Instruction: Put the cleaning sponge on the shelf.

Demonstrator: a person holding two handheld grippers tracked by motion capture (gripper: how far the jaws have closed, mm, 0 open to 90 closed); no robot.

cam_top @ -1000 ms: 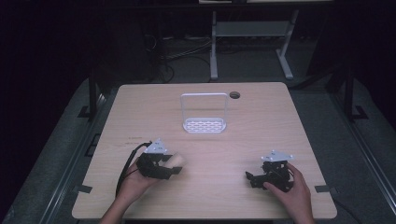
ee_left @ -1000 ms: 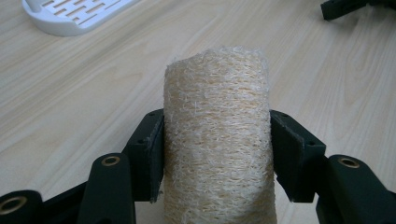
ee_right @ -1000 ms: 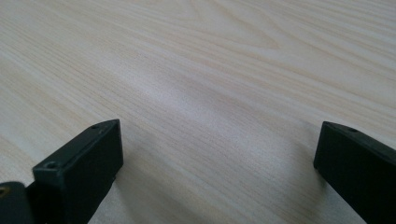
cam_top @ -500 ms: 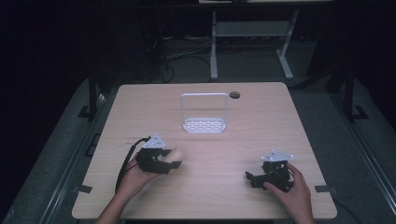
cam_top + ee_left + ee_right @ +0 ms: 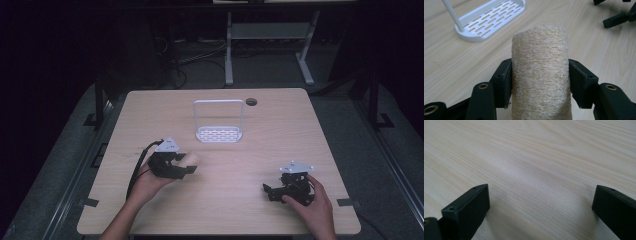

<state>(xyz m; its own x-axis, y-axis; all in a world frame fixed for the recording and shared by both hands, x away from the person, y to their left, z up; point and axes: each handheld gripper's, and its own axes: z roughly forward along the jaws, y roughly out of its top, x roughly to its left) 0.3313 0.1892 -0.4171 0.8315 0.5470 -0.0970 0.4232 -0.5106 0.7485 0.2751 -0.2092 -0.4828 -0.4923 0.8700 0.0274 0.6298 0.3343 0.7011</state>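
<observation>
— Looking across the table, where does the job stand?

— Partly done, I'd judge. The pick-up is made; the delivery is not. The white slotted rack stands just above the middle of the high view, with nothing on its tray, apart from both hands.

— And the loofah?

— The loofah, a pale fibrous roll, sits lengthwise between the jaws of the left gripper, which press on its two sides, at lower left of centre in the high view. In the left gripper view the roll stands mid-frame and the rack lies in the upper left corner beyond it.

— What does the other hand do?

— The right gripper rests low at the lower right of the high view, jaws spread wide over bare wood with nothing between them.

— So what is left?

— Probably carrying the roll up to the rack, setting it on the slotted tray and letting go. Whether the roll is lifted clear of the wood I cannot tell.
</observation>
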